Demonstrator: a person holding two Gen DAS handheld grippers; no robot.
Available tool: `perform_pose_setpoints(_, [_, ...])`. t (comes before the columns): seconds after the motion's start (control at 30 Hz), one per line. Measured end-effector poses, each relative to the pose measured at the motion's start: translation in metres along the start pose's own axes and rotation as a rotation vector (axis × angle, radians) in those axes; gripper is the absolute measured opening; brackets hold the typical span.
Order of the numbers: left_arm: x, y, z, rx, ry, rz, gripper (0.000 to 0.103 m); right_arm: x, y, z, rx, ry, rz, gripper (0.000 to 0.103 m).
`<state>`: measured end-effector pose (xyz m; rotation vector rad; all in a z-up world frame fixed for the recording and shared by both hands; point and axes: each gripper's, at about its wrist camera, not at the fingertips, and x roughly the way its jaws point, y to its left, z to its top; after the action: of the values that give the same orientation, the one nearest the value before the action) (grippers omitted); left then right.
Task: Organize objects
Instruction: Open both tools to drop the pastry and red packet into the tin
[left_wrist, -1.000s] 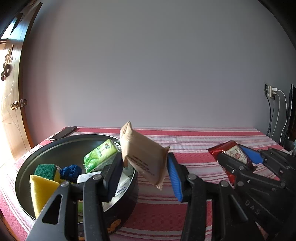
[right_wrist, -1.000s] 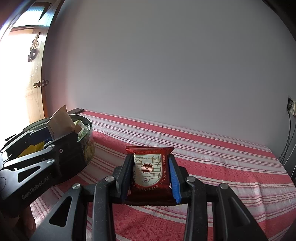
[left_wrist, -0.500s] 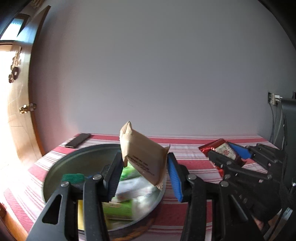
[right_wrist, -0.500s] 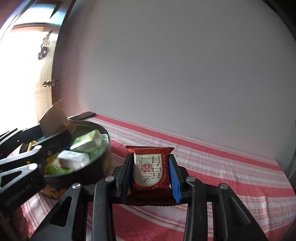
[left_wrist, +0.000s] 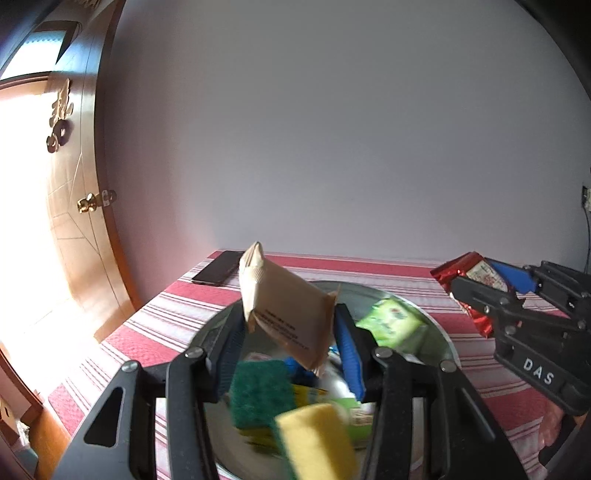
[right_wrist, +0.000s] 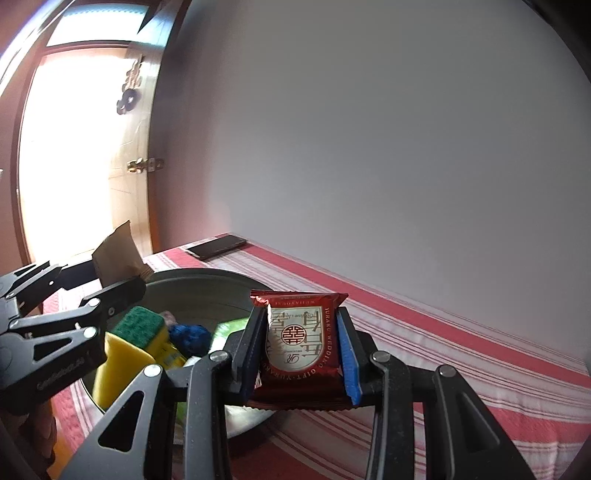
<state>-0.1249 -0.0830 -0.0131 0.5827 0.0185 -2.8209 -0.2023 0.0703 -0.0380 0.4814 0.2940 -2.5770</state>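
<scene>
**Both grippers loaded above the round tin**

Left gripper (left_wrist: 290, 341): the jaws stand partly apart and clamp a tan paper packet (left_wrist: 286, 314) between the black pad on the left and the blue pad on the right. The packet sits tilted, its crimped top edge pointing up and to the left, a line of dark print along its lower face. It hangs above the tin, clear of the contents.

Right gripper (right_wrist: 297, 349): the jaws are clenched on a red foil packet (right_wrist: 301, 343), held upright between the two pads with its white and red emblem facing the camera. In the left wrist view this gripper shows at the far right, with the red packet projecting from its tips.

Round metal tin (right_wrist: 207, 282): it stands on the table below and just left of the right gripper. Inside lie a yellow sponge with a green scouring face (right_wrist: 138, 334), a blue crumpled item (right_wrist: 190, 338) and a green packet (left_wrist: 391, 321), lying close together.

Table: a red and white striped cloth (right_wrist: 424, 332) covers it. A dark phone (right_wrist: 218, 246) lies flat at the far left corner, apart from the tin.

Beyond the table stands a plain pale wall, with a wooden door (left_wrist: 72, 229) at the left.
</scene>
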Motion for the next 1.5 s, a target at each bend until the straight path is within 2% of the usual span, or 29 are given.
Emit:
perform_pose_setpoints(0.23, [0.042,0.02,0.01,0.003,0.094,0.014,0.047,0.04,0.015,0.008,0.006,0.058,0.073,0.04])
perform_pose_setpoints(0.43, [0.05,0.018,0.011,0.01,0.137,0.03,0.048,0.065,0.026,0.008,0.004,0.099,0.103,0.04])
perform_pose_setpoints(1.03, [0.065,0.022,0.006,0.017,0.205,0.019,0.048,0.083,0.029,0.001,0.007,0.14,0.124,0.04])
perform_pose_setpoints(1.13, [0.064,0.023,0.005,0.014,0.201,0.022,0.057,0.083,0.03,0.0,-0.001,0.139,0.122,0.04])
perform_pose_setpoints(1.33, [0.063,0.02,0.004,0.012,0.204,0.022,0.057,0.08,0.031,-0.001,0.015,0.132,0.13,0.043])
perform_pose_setpoints(1.37, [0.062,0.02,0.004,0.012,0.201,0.025,0.058,0.079,0.03,-0.001,0.018,0.131,0.127,0.047])
perform_pose_setpoints(1.4, [0.06,0.02,0.004,0.009,0.197,0.025,0.066,0.077,0.029,-0.001,0.021,0.127,0.121,0.05])
perform_pose_setpoints(1.43, [0.057,0.021,0.004,0.005,0.189,0.027,0.078,0.075,0.028,-0.001,0.026,0.121,0.114,0.056])
perform_pose_setpoints(1.5, [0.052,0.021,0.005,0.003,0.168,0.04,0.084,0.069,0.025,-0.001,0.038,0.102,0.099,0.065])
